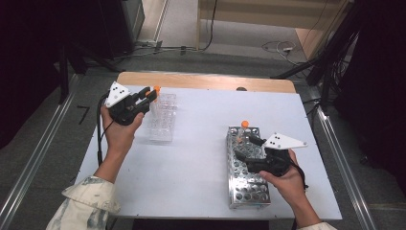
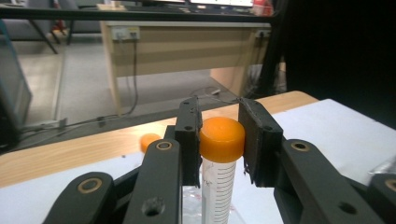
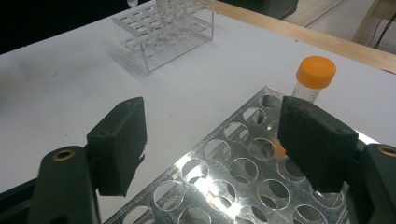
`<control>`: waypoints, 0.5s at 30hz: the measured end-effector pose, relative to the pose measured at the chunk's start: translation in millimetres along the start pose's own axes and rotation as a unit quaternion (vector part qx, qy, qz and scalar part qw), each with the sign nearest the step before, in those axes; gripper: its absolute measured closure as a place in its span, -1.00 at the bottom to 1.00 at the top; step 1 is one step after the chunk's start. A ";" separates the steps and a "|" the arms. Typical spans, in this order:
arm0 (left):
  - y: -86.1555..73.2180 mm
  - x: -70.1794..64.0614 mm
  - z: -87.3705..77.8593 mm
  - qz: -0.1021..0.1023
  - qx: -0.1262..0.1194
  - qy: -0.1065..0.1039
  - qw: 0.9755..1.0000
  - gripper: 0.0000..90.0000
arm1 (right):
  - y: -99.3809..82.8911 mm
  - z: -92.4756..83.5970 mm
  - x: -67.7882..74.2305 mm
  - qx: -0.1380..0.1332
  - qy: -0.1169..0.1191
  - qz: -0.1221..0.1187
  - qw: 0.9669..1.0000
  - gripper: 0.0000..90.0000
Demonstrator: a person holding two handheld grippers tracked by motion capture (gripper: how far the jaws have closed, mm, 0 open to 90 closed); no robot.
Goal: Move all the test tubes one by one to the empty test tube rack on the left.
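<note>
A person's two hands work over a white surface (image 1: 201, 158), each holding a black two-jaw gripper. The left gripper (image 1: 149, 96) is closed on the orange cap of a clear plastic tube (image 2: 221, 158); in the left gripper view the two jaws press the cap from either side, and the tube's marked body drops out of sight below the picture's edge. In the high view that tube sits at the far left corner of a clear plastic rack (image 1: 163, 117), but the gripper covers most of it, leaving just a bit of orange visible; whether the tube's foot stands in the rack or hangs above it cannot be told. A small orange object (image 2: 149, 140) behind the left jaw is half hidden and too blurred to identify. To the right of the clear rack, well apart from it, lies a metal rack (image 1: 246, 167) full of round holes, its near end cut off in the right gripper view. The right gripper (image 1: 242, 147) hovers over this metal rack with its jaws wide apart and nothing between them. A second orange-capped tube (image 3: 314, 79) stands upright at the metal rack's far end, its lower part hidden behind one jaw.
</note>
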State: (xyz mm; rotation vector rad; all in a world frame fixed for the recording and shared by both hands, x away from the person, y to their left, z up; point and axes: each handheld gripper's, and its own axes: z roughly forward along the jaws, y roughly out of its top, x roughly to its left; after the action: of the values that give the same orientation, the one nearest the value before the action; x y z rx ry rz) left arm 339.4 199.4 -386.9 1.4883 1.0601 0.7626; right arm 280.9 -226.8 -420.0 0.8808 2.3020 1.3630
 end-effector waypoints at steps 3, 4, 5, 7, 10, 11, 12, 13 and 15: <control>-0.9 4.4 4.9 -0.002 -0.002 0.012 1.000 0.58 | -0.1 0.8 1.1 0.001 0.003 0.001 1.000 -0.49; -1.4 5.3 6.8 0.000 -0.001 0.016 1.000 0.58 | 0.0 1.0 1.2 0.000 0.003 0.000 1.000 -0.49; -2.2 6.5 9.1 0.004 0.001 0.022 1.000 0.58 | 0.0 1.0 1.4 0.000 0.004 0.000 1.000 -0.49; -3.7 8.7 12.6 0.000 0.002 0.025 1.000 0.59 | 0.0 0.9 1.5 0.000 0.004 0.000 1.000 -0.49; -5.6 11.5 17.1 -0.003 -0.002 0.029 1.000 0.58 | -0.1 1.0 1.7 0.000 0.004 0.001 1.000 -0.49; -5.7 12.1 18.3 -0.004 -0.001 0.030 1.000 0.58 | -0.2 0.9 1.7 0.000 0.004 0.000 1.000 -0.49; -6.1 12.2 19.5 -0.004 -0.001 0.032 0.999 0.58 | -0.1 0.8 1.8 -0.001 0.005 0.001 1.000 -0.49; -6.4 12.3 20.6 -0.004 -0.001 0.032 0.999 0.58 | -0.1 0.7 1.9 -0.001 0.005 0.001 1.000 -0.49; -7.2 12.5 21.7 0.000 0.003 0.033 0.999 0.58 | 0.0 0.4 1.8 -0.001 0.004 0.001 1.000 -0.49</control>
State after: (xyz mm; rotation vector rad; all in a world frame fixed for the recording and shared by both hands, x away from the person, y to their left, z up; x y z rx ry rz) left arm 362.3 202.0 -399.2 1.4758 1.1130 0.8140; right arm 279.8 -225.3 -420.1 0.8796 2.3062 1.3720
